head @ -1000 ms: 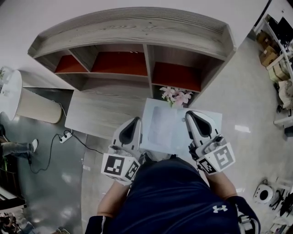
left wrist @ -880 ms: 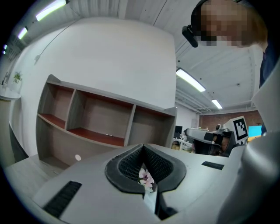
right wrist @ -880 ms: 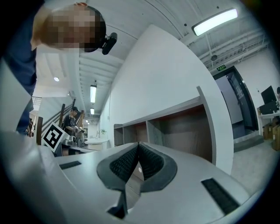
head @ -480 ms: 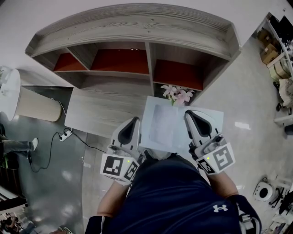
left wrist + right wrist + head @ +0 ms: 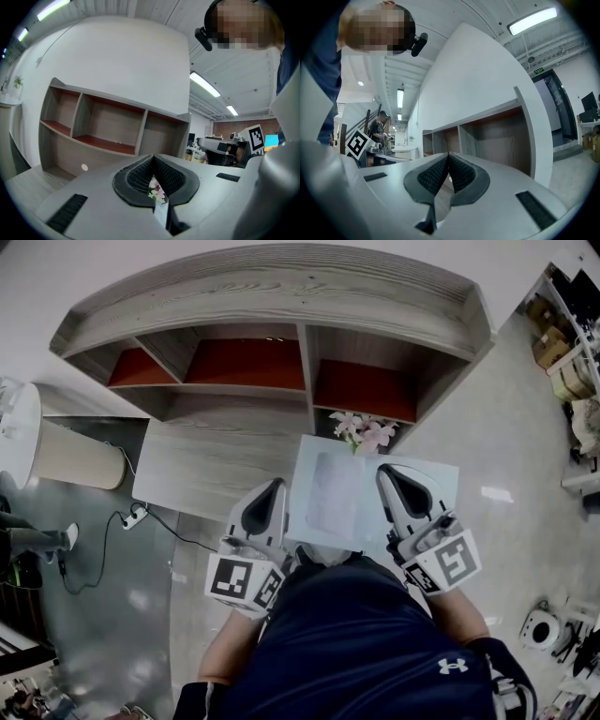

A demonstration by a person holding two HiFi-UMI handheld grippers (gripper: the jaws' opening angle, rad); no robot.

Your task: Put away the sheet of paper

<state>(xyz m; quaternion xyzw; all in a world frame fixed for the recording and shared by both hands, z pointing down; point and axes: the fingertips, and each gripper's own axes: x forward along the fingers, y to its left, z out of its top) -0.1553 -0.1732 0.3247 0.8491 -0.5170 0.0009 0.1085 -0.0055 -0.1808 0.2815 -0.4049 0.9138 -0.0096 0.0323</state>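
Head view: looking steeply down, the sheet of paper [image 5: 342, 495] is held out flat in front of the person's dark blue shirt [image 5: 361, 652]. The left tool [image 5: 266, 510] is at its left edge and the right tool [image 5: 401, 493] lies over its right part. The sheet hangs above a pale wooden surface [image 5: 216, 465] and partly covers a bunch of pink flowers [image 5: 362, 432]. Beyond stands a wooden shelf unit [image 5: 281, 324] with red-floored compartments.

Left gripper view: the left tool [image 5: 157, 187] has its jaws nearly together, pinching the thin pale edge of the sheet of paper [image 5: 161, 213] low between them. The pink flowers [image 5: 155, 190] show through the narrow gap above it, with the shelf unit [image 5: 108, 126] behind.

Right gripper view: the right tool [image 5: 446, 176] has its ribbed pads pressed together at the tip. The sheet's edge between them is too thin to make out clearly. The shelf unit [image 5: 487, 136] stands ahead against a white wall.
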